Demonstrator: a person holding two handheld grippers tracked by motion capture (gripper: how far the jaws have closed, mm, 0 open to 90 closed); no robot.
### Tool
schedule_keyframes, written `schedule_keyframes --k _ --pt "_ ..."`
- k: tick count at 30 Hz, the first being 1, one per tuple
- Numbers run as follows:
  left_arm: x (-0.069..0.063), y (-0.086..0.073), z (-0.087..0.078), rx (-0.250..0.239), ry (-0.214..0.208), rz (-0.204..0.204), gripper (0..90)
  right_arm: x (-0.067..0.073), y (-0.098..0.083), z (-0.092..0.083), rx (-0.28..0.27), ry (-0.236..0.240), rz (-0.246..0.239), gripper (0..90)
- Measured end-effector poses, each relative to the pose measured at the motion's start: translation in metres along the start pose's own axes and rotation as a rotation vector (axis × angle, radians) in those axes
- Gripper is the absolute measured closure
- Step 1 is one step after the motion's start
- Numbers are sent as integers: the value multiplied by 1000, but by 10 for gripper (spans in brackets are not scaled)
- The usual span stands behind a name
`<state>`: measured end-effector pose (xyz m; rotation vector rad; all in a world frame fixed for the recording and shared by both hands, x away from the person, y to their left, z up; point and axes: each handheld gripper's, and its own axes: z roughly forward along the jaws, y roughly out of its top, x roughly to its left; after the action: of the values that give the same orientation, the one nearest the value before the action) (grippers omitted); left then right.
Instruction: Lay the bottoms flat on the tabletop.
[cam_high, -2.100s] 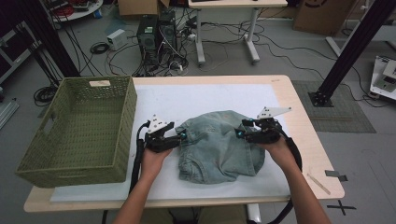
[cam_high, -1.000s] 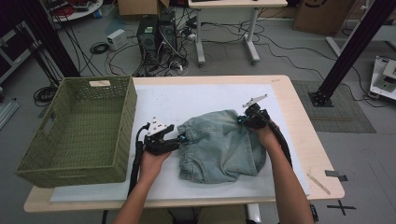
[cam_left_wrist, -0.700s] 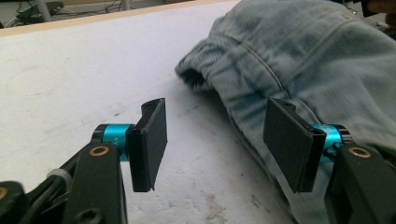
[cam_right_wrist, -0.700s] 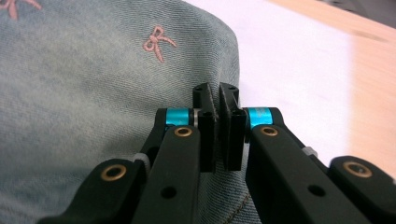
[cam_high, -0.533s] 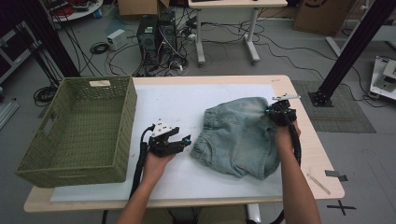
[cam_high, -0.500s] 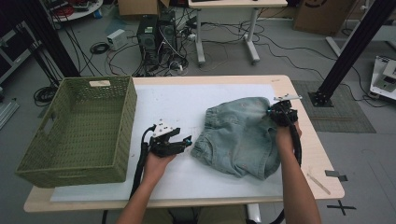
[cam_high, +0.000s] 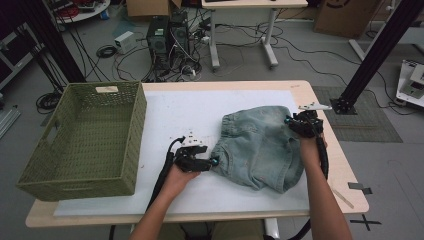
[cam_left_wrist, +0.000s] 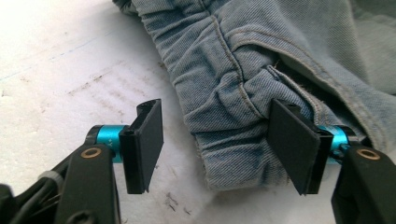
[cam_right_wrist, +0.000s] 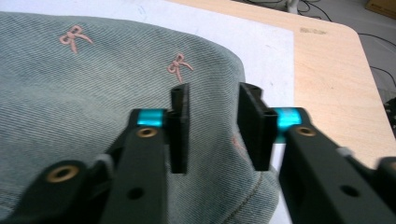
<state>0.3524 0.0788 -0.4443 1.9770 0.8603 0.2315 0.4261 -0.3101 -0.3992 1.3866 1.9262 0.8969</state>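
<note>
Pale blue denim shorts (cam_high: 260, 150) lie crumpled on the white mat (cam_high: 190, 110), right of centre. My left gripper (cam_high: 210, 161) is at their left edge. In the left gripper view it (cam_left_wrist: 215, 112) stands open, with a gathered hem of the shorts (cam_left_wrist: 233, 70) lying between the jaws and the left pad clear of the cloth. My right gripper (cam_high: 292, 122) is at the shorts' far right edge. Its jaws have just been opening. In the right gripper view it (cam_right_wrist: 212, 93) is open just over the denim (cam_right_wrist: 70, 93), which carries small pink bows.
A green woven basket (cam_high: 135, 140) stands at the table's left end, beside the mat. The bare wooden table edge (cam_high: 345, 165) runs close to the right of the shorts. Floor cables, computer cases and a black frame post lie beyond the table.
The right gripper carried the shorts rightward across the mat, and its jaws have parted. The left gripper moved right up to the shorts' left edge.
</note>
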Motion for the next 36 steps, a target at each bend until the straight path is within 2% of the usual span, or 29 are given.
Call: schedule_keyframes --k 2,3,4,5,6,7,8,12,16,18,19,22,23,26,31,34,36 --pt "-2 -1 5 25 -14 3 482 1 0 -1 -3 8 5 607" --pt "-5 0 7 28 -2 6 551 1 0 -1 -3 12 -1 589" --pt "-8 1 9 29 18 16 572 2 -1 -1 -1 13 2 570" --pt "-10 2 10 20 2 20 629 2 -1 -1 -2 15 0 550" --pt "-13 3 11 17 9 36 811 2 -1 -1 -1 19 2 538" --pt "-16 4 12 21 28 58 871 2 -1 -2 -1 19 3 538" --pt "-17 4 13 22 38 76 883 3 -2 -2 -4 19 3 537" --pt "-12 5 7 -10 80 66 892 3 -3 -4 0 43 -2 537" --pt "-1 8 -6 -56 127 48 892 7 -6 -6 2 52 -20 544" --pt "7 9 -12 -72 157 34 894 8 -8 -6 9 59 -29 545" --pt "11 9 -16 -78 189 34 900 9 -9 -7 8 63 -32 545" --pt "30 11 -30 -109 231 -20 900 11 -9 -8 -2 80 -42 547" --pt "35 11 -34 -111 239 -26 900 12 -9 -9 -2 88 -49 552" --pt "40 11 -41 -128 228 -29 900 14 -9 -7 1 103 -72 555" --pt "33 10 -34 -137 141 10 882 18 -9 -4 12 101 -87 550" --pt "30 10 -26 -128 73 -15 668 18 -9 -5 9 107 -92 542" --pt "27 9 -23 -120 59 -8 573 17 -10 -6 2 108 -85 523"
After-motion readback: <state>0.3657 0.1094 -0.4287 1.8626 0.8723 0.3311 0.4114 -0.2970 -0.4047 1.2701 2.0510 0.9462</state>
